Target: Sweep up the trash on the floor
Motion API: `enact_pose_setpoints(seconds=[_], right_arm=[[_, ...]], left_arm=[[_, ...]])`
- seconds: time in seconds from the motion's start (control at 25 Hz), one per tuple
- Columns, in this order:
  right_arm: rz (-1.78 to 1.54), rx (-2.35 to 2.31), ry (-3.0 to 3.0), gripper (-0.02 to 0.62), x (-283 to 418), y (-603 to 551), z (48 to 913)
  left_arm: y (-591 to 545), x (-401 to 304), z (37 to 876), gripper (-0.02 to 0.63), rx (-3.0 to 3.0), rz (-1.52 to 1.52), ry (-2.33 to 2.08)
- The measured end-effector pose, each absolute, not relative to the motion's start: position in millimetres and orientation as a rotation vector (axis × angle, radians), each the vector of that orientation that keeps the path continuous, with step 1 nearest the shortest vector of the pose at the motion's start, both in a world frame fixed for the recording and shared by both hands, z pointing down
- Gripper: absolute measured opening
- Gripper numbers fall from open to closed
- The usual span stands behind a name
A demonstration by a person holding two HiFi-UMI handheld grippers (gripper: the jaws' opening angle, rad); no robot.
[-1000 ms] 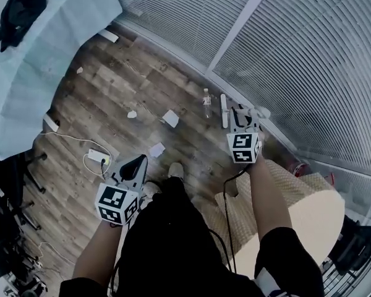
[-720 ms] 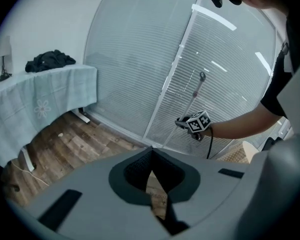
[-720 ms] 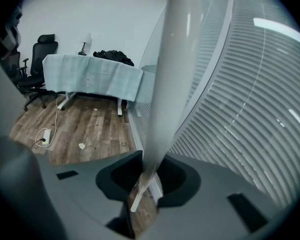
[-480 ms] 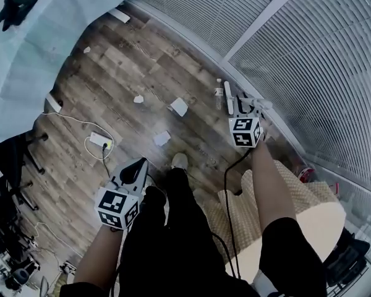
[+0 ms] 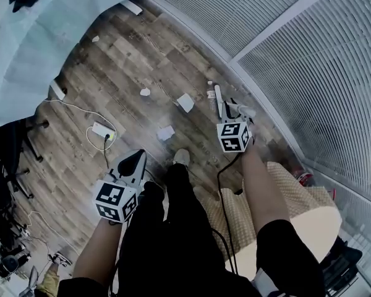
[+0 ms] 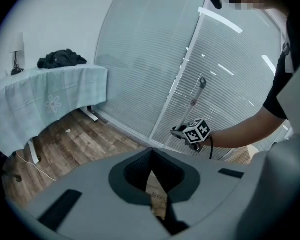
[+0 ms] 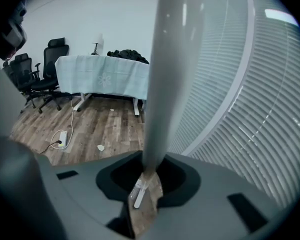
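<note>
Wood floor [image 5: 130, 67] fills the middle of the head view. A glass wall with blinds [image 5: 309, 60] runs along the upper right. A table with a pale cloth [image 5: 43, 48] sits at the upper left.

Right gripper [image 5: 235, 110] is right of centre, close to the wall. Its jaws are closed against a white pole [image 7: 165, 84] that rises between them to the top of the right gripper view.

Left gripper [image 5: 135, 159] is at the lower left of centre. Its jaws are together at the tips with nothing between them, and only floor shows through the slit.

The trash is paper scraps [image 5: 185, 102] lying loose on the floor, at centre and just left of it, apart from both grippers. A bottle [image 5: 211, 94] and a white bar [image 5: 219, 101] lie side by side just above the right gripper. Can't tell if the bar belongs to the pole.

A power strip [image 5: 102, 130] lies at the left, with a cable.
</note>
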State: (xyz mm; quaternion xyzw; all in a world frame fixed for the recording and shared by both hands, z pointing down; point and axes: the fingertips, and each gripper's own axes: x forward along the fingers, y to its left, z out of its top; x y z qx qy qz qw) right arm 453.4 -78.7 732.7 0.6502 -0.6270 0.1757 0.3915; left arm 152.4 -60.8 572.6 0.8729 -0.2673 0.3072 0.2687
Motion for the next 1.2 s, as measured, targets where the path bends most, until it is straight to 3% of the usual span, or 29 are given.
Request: enact_pose_setpoints(seconds=[1.2], right_arm=[[0.404, 1.19, -1.863, 0.095, 190, -62, 730]], left_arm=[[-76, 24, 543, -0.005, 2.246, 0.607, -1.027]])
